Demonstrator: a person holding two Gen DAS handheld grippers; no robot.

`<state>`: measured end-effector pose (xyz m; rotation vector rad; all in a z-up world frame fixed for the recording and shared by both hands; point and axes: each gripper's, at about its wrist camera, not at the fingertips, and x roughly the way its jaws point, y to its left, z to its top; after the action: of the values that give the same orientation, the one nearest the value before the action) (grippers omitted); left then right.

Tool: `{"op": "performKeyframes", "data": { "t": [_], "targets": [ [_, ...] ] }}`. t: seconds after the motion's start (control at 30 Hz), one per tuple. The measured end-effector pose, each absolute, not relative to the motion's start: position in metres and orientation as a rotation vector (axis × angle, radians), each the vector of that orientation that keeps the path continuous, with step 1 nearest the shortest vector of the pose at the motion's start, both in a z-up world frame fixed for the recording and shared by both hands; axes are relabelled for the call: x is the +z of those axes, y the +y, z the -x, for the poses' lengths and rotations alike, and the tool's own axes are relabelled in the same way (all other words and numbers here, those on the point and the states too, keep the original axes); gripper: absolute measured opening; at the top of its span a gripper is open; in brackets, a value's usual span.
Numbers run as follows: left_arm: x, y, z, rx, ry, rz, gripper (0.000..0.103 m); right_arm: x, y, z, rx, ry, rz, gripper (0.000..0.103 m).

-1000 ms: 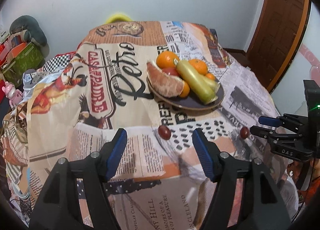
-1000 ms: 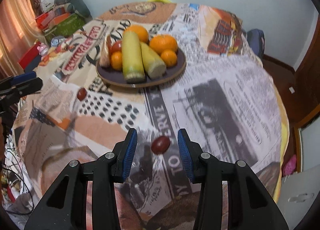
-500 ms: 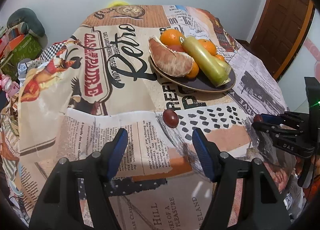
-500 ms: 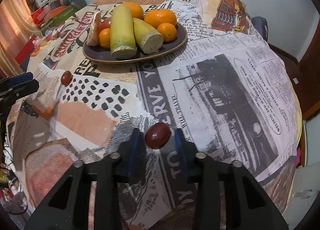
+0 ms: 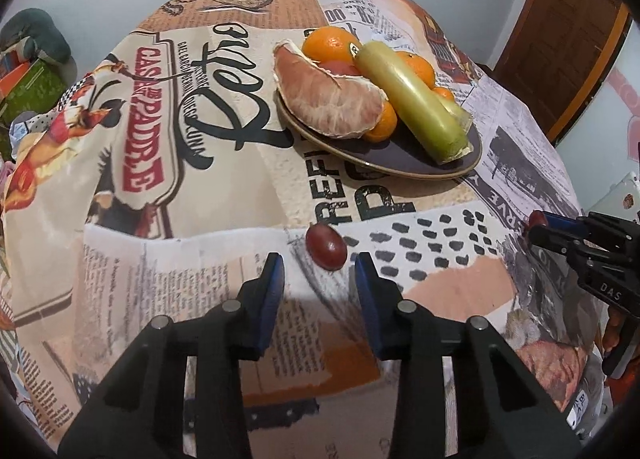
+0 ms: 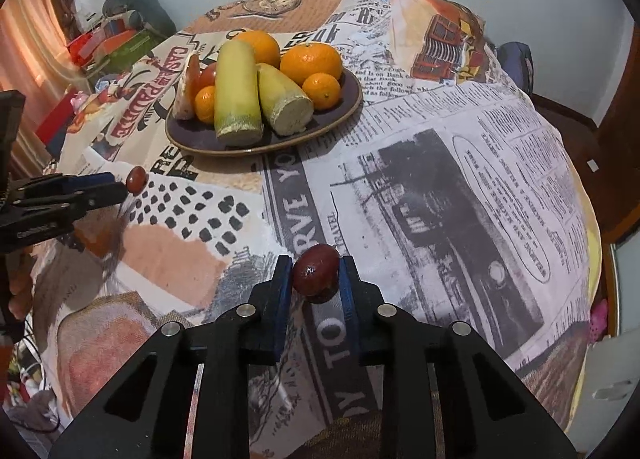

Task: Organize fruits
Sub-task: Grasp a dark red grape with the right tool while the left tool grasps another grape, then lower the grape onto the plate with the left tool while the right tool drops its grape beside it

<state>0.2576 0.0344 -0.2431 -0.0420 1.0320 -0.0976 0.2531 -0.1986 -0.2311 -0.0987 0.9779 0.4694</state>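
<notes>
A dark plate (image 5: 416, 163) holds oranges, a peeled pomelo wedge (image 5: 328, 99) and two green-yellow cane pieces; it also shows in the right wrist view (image 6: 352, 107). A dark red grape (image 5: 326, 247) lies on the printed tablecloth just ahead of my left gripper (image 5: 319, 263), whose jaws are open on either side of it, not touching. My right gripper (image 6: 316, 273) is shut on a second red grape (image 6: 316, 274), low over the cloth. That grape (image 5: 536, 218) shows at the right gripper's tips in the left wrist view. The left grape (image 6: 136, 180) shows by the left gripper's tips.
The round table is covered by a newspaper-print cloth (image 6: 460, 163) that falls away at the edges. A wooden door (image 5: 560, 27) stands at the right. Boxes and clutter (image 6: 108, 39) sit beyond the table's left side.
My left gripper moved forward to the first grape and its jaws narrowed around it. My right gripper closed on the second grape.
</notes>
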Motion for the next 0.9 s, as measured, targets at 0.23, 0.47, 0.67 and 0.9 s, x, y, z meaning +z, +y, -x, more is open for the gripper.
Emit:
{"op": "performKeyframes", "data": {
  "t": [0.23, 0.47, 0.67, 0.9],
  "targets": [
    [-0.250, 0.034, -0.271, -0.113, 1.048, 0.061, 0.023, -0.229, -0.190, -0.260, 0.488, 0.954, 0.107, 0.022],
    [-0.248, 0.034, -0.269, -0.123, 1.034, 0.071, 0.021, -0.219, -0.184, -0.267, 0.513, 0.920, 0.108, 0.022],
    [-0.230, 0.029, -0.272, -0.144, 0.991, 0.072, 0.021, -0.209, -0.177, -0.276, 0.517, 0.888, 0.103, 0.022],
    [-0.209, 0.011, -0.283, -0.176, 0.937, 0.044, 0.021, -0.196, -0.170, -0.289, 0.529, 0.848, 0.083, 0.022]
  ]
}}
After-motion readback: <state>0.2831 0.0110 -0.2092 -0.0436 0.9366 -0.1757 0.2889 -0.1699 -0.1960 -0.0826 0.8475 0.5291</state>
